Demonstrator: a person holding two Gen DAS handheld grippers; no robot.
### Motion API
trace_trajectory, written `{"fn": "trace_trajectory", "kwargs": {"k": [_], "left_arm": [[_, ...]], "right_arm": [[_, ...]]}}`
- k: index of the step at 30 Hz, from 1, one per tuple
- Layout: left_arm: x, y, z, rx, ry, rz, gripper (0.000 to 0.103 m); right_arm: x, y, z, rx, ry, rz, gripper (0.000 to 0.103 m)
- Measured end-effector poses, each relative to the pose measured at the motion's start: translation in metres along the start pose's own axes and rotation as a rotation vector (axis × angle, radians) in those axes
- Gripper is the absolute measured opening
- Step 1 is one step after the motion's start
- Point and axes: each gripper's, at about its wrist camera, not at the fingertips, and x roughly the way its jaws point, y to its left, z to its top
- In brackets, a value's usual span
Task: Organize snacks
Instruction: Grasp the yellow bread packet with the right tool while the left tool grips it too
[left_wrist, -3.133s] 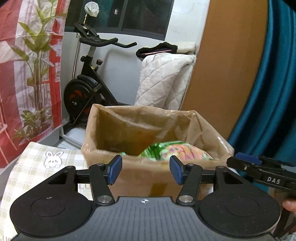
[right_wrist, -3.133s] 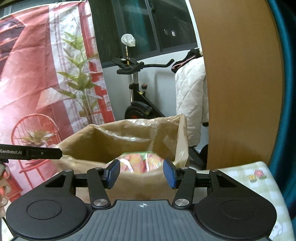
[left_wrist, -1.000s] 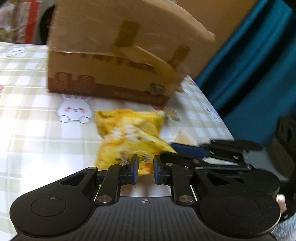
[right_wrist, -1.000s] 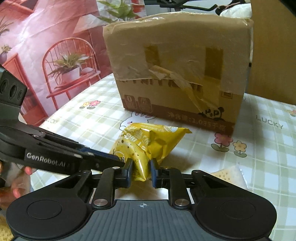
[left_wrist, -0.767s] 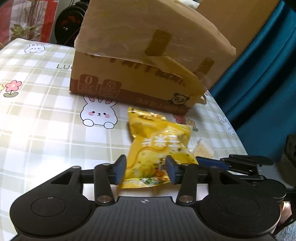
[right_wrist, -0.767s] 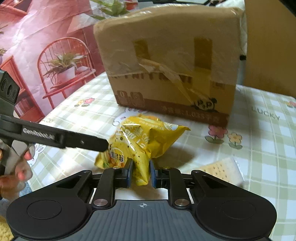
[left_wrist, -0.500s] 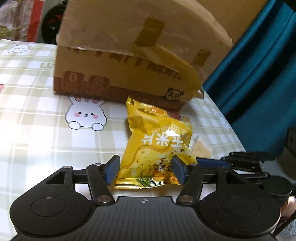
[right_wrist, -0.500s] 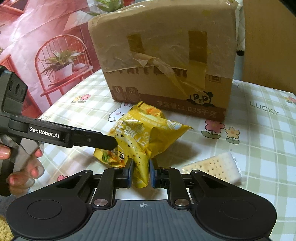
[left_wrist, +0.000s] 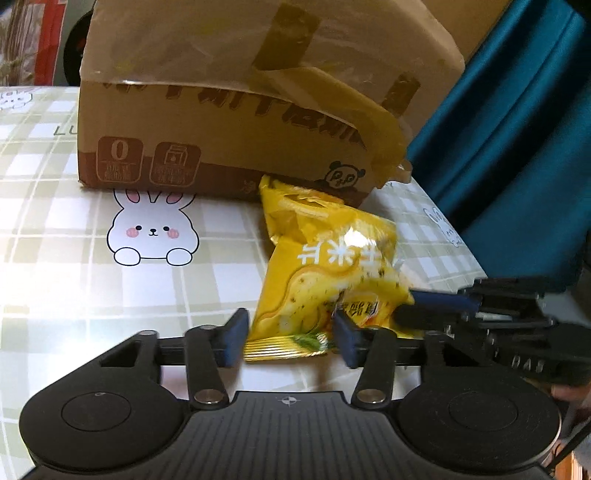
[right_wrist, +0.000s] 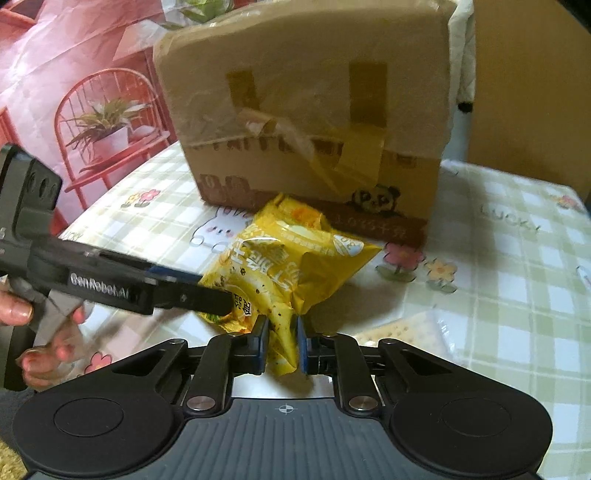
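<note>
Closer now, two claws flank one yellow snack bag (left_wrist: 325, 273).

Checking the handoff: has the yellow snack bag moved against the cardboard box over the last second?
Yes. The yellow snack bag now has its top edge up against the cardboard box; it lay clear of it.

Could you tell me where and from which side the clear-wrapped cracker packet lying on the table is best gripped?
Grip the clear-wrapped cracker packet across its short width at the free right end, coming from above: it lies flat, and its near end sits close behind the right hand-held gripper.
</note>
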Motion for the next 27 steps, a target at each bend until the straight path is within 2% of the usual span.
{"fn": "trace_trajectory", "kwargs": {"k": [3, 11, 18, 20, 21, 22, 25, 27], "left_arm": [[-0.009, -0.002, 0.001, -0.007, -0.023, -0.001, 0.042], [-0.035, -0.003, -0.008, -0.014, -0.043, -0.018, 0.04], [-0.039, 0.0, -0.019, -0.015, -0.005, -0.026, 0.038], [-0.038, 0.003, -0.018, -0.023, -0.008, -0.041, 0.046], [-0.035, 0.004, -0.016, -0.023, -0.004, -0.05, 0.056], [-0.032, 0.005, -0.015, -0.018, 0.002, -0.053, 0.06], [-0.016, 0.007, -0.012, 0.006, 0.03, -0.035, 0.06], [-0.009, 0.012, -0.009, -0.013, 0.035, -0.054, 0.06]], "right_arm": [[-0.006, 0.001, 0.004, -0.015, -0.017, -0.002, 0.012], [-0.023, 0.013, 0.006, -0.047, -0.043, 0.015, 0.011], [-0.018, 0.014, -0.008, -0.062, -0.003, 0.038, 0.011], [-0.016, 0.009, -0.011, -0.055, 0.01, 0.04, 0.011], [-0.016, 0.007, -0.013, -0.05, 0.011, 0.043, 0.011], [-0.016, 0.004, -0.014, -0.042, 0.011, 0.051, 0.01], [-0.014, -0.003, -0.017, -0.029, 0.016, 0.061, 0.01], [-0.012, -0.007, -0.018, -0.022, 0.023, 0.061, 0.009]]}}
